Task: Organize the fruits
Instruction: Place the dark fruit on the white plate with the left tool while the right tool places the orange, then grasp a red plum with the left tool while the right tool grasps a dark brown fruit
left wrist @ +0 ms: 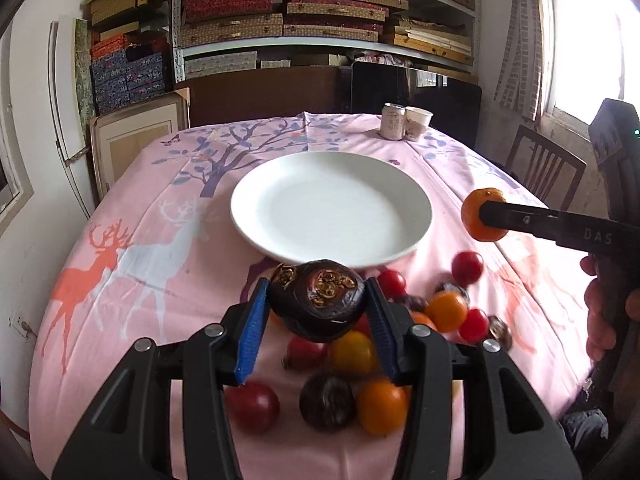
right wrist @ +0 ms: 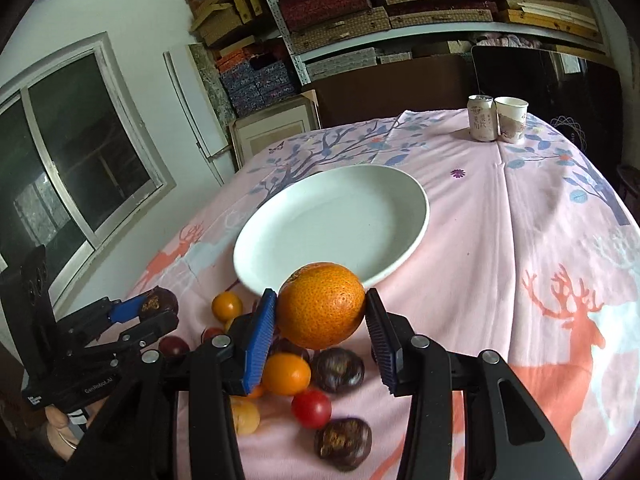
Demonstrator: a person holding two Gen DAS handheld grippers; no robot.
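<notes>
Fruits (left wrist: 340,376) lie in a loose heap on the pink tablecloth (left wrist: 132,264), just in front of the white plate (left wrist: 256,216); the heap holds red, orange and dark purple pieces. The plate holds nothing. The left gripper (left wrist: 316,300) clamps a dark purple fruit (left wrist: 318,300) between its blue pads, above the heap and near the plate's front rim. The right gripper (right wrist: 320,306) clamps an orange (right wrist: 320,304), also at the front rim. A can (right wrist: 482,118) and a paper cup (right wrist: 512,120) stand touching at the far edge of the table. Only the left wrist view shows the chair (left wrist: 548,168) beside the bright window. Only the right wrist view shows the dark sliding window (right wrist: 72,152).
</notes>
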